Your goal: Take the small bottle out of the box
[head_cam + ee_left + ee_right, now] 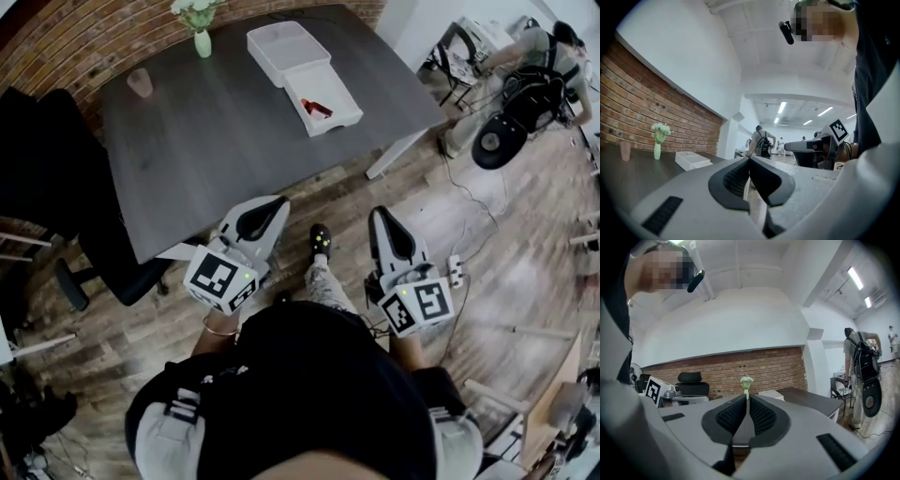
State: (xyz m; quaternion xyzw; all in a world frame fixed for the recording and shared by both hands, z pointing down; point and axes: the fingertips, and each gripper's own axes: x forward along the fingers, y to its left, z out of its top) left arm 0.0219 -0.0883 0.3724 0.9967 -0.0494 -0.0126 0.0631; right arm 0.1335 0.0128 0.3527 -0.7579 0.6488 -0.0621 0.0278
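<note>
Standby posture, judged from the distance to the goal. Holding left gripper (271,206) and right gripper (380,216) low over the floor, at 6 o'clock from the table (206,159) and short of its near edge, both aimed toward 12 o'clock. Fingers pressed together on each, with nothing between them. Kept shut and tucked in, presumably, because no reach is under way.

Well apart from all this: white box (330,120), lying open at 1 o'clock on the far side of the table, touching a second white tray (281,47) beyond it. Inside the box, something small and red (317,107), probably the small bottle, though too tiny in the head view to be sure.

Only from the head view:
- box interior and the red item
- pink cup (141,82) at 11 o'clock
- both grippers at once

Only from the left gripper view:
- closed pads up close
- box side-on as a low white wall, contents hidden
- vase (657,151) at 9 o'clock from it

Only from the right gripper view:
- thin seam between shut pads
- same vase dead ahead, just above the tips
- office chair (693,377) at 10 o'clock
- standing person (859,376) at 3 o'clock
</note>
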